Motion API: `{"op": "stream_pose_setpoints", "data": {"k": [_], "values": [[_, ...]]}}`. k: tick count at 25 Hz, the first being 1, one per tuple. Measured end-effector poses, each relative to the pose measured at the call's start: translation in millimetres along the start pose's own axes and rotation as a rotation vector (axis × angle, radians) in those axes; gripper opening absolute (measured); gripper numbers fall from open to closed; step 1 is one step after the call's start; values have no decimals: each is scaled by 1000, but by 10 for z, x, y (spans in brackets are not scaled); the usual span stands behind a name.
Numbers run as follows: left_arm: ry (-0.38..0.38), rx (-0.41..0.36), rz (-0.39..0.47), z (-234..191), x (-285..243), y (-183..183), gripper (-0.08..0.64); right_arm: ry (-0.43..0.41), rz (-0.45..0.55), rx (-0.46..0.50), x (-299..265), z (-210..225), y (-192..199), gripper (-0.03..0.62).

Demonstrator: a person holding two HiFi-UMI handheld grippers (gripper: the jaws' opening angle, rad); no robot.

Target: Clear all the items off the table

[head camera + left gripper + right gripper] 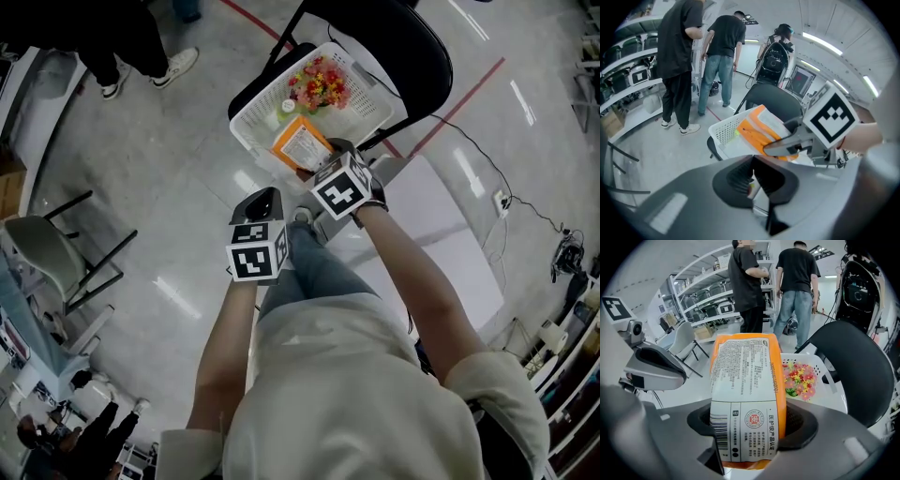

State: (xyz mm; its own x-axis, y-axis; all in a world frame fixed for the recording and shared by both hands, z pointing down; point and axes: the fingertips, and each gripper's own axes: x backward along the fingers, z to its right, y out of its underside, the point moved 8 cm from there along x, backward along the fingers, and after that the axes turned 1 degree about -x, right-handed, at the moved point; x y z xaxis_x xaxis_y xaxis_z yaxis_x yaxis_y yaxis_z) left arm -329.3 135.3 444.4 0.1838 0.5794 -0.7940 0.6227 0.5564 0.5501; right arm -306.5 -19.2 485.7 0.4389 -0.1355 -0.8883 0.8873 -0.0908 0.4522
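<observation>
My right gripper is shut on an orange and white printed packet, held over the near edge of a white plastic basket. The basket sits on a black chair and holds red and yellow artificial flowers. In the right gripper view the packet stands upright between the pads, with the flowers behind it. My left gripper hangs lower left of the basket over the floor, its jaws shut with nothing in them. The left gripper view shows the packet above the basket.
A white table lies to my right. A grey chair stands at the left. Two people stand by shelves beyond the basket. A cable runs across the floor at right.
</observation>
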Motion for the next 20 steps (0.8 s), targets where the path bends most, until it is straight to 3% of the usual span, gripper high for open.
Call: {"op": "stream_pose_setpoints", "data": {"k": [17, 20], "values": [[-17, 69, -31, -74, -207, 18, 8, -72, -60, 58, -430, 45, -132, 336], [-21, 70, -30, -82, -197, 22, 8, -92, -65, 50, -466, 19, -103, 372]]}}
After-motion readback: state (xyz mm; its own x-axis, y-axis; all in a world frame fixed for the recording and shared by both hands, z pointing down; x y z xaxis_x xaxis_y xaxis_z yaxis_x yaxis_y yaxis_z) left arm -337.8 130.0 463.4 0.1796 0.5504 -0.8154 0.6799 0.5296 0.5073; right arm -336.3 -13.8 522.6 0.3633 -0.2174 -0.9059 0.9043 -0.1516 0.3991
